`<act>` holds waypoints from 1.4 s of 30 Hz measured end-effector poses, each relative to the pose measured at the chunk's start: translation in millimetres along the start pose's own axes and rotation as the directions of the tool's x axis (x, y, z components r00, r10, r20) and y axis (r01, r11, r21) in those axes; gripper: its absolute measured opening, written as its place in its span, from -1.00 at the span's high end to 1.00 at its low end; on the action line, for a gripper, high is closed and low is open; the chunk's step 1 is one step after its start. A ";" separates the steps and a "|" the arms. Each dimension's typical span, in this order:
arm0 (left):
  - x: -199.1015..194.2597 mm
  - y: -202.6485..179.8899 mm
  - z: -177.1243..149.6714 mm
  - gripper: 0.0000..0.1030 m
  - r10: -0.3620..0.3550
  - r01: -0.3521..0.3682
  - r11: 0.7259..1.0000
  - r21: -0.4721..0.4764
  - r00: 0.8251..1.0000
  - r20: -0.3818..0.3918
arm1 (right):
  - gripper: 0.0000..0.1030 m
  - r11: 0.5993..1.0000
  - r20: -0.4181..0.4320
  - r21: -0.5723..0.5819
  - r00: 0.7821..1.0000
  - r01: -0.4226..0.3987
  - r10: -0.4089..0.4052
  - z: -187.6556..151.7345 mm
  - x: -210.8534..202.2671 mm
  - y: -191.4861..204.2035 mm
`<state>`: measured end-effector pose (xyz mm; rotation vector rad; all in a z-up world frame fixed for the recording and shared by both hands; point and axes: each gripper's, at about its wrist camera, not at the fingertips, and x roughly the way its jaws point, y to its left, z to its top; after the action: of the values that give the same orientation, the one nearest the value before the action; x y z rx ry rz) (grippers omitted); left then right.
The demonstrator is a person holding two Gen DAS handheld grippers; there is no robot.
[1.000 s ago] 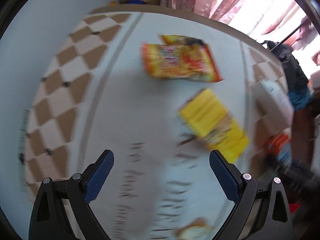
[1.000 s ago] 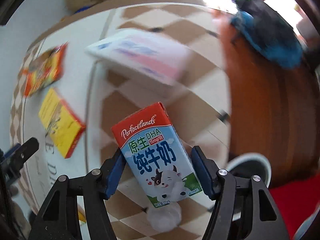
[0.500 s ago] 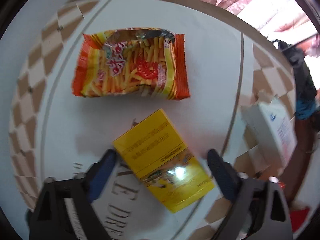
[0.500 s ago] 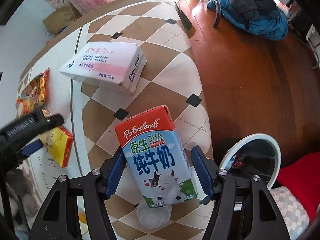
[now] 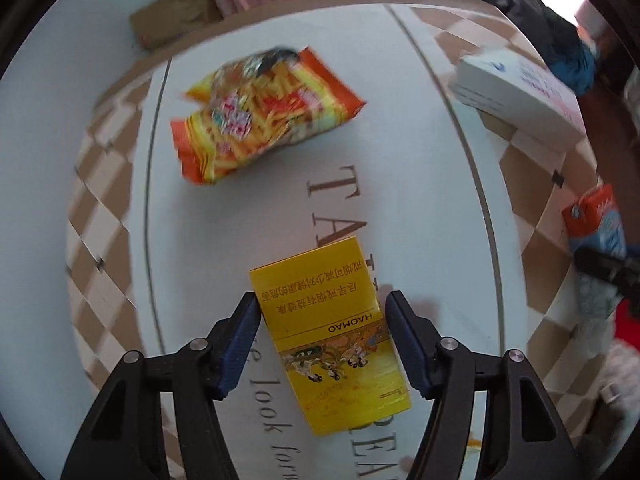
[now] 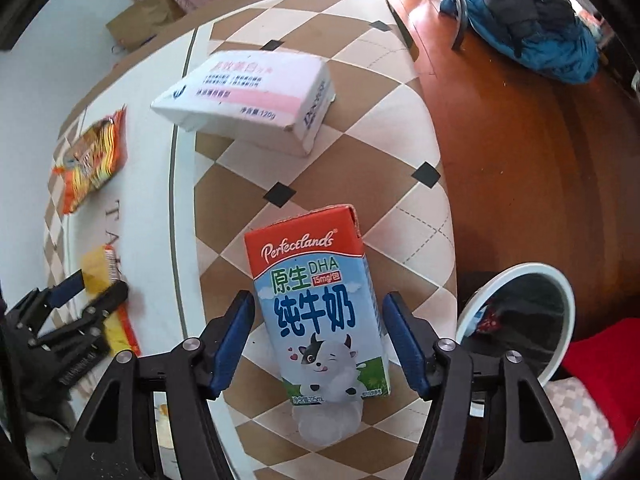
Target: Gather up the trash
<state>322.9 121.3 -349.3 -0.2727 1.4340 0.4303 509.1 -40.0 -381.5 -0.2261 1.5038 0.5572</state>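
The yellow box [image 5: 328, 332] lies flat on the tabletop [image 5: 400, 168] in the lower middle of the left wrist view, directly between the pads of the left hand-held gripper [image 5: 322, 342]. Its long axis runs from the upper left of the frame to the lower right, a little skewed from the line of the fingers, so the pads face its two long sides. The jaws stand wide: the left pad looks to be touching or just beside the box's upper left edge, while a narrow gap shows at the right pad. I judge that closing is the coming move for this hand, and that the skew may turn the box slightly as the pads meet it.

In the right wrist view the milk carton [image 6: 320, 312] sits in the lower middle, between the pads of the right hand-held gripper [image 6: 318, 342], its long axis nearly along the fingers and leaning a little. These jaws are also wide, with gaps on both sides; whether the carton rests on the tabletop or is carried I cannot tell. The bin [image 6: 516, 320] opens at the lower right of that frame, near the carton.

The snack bag [image 5: 264, 112] in the upper left middle and the white box [image 6: 248, 100] are well apart from both.
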 end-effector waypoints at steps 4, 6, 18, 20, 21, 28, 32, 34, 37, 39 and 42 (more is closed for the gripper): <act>2.7 18.1 -3.6 -0.21 -0.064 0.061 0.993 -0.103 0.998 -0.023 | -0.33 0.998 0.009 -0.042 0.999 0.054 -0.053 -4.2 1.4 12.0; 1.8 18.3 -8.1 -0.17 -0.060 0.058 0.992 -0.111 0.998 -0.017 | -0.28 0.996 0.025 -0.052 0.997 0.077 -0.076 -10.1 0.0 19.1; -85.8 -3.0 -29.0 -0.05 0.044 -0.027 0.996 -0.084 0.979 0.198 | -0.04 0.995 0.187 -0.072 0.981 0.073 -0.058 -33.3 -48.0 29.5; -111.1 -6.7 -40.2 -0.05 0.059 -0.041 0.996 -0.076 0.965 0.254 | -0.04 0.996 0.233 -0.072 0.972 0.055 -0.037 -39.4 -63.5 28.9; -124.4 -7.0 -44.7 -0.05 0.063 -0.043 0.996 -0.073 0.955 0.290 | -0.04 0.997 0.257 -0.067 0.966 0.045 -0.026 -43.4 -73.2 26.8; -181.4 -32.0 -45.0 -0.05 0.029 -0.021 0.999 -0.024 0.894 0.446 | -0.03 0.998 0.407 0.010 0.912 -0.067 0.057 -85.9 -143.7 -23.0; -207.6 -63.6 -58.8 -0.05 -0.043 0.029 0.999 0.036 0.863 0.503 | -0.03 0.994 0.479 0.045 0.876 -0.099 0.066 -123.7 -184.1 -67.1; -221.2 -89.9 -67.6 -0.05 -0.092 0.058 0.995 0.080 0.848 0.523 | -0.03 0.991 0.508 0.070 0.859 -0.110 0.060 -147.2 -204.0 -91.6; -235.9 -130.0 -78.5 -0.05 -0.158 0.094 0.985 0.145 0.833 0.531 | -0.03 0.987 0.533 0.110 0.845 -0.116 0.040 -179.2 -224.9 -128.4; -237.1 -163.4 -83.3 -0.05 -0.209 0.121 0.973 0.198 0.828 0.521 | -0.03 0.984 0.540 0.140 0.842 -0.113 0.019 -199.9 -232.6 -155.5; -228.0 -208.7 -88.0 -0.05 -0.269 0.157 0.952 0.261 0.835 0.480 | -0.03 0.977 0.530 0.189 0.848 -0.101 -0.015 -222.8 -232.7 -195.1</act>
<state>318.6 -131.1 -150.3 -0.1283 0.8984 0.1415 413.9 -360.9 -208.9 0.1255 1.0137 0.4435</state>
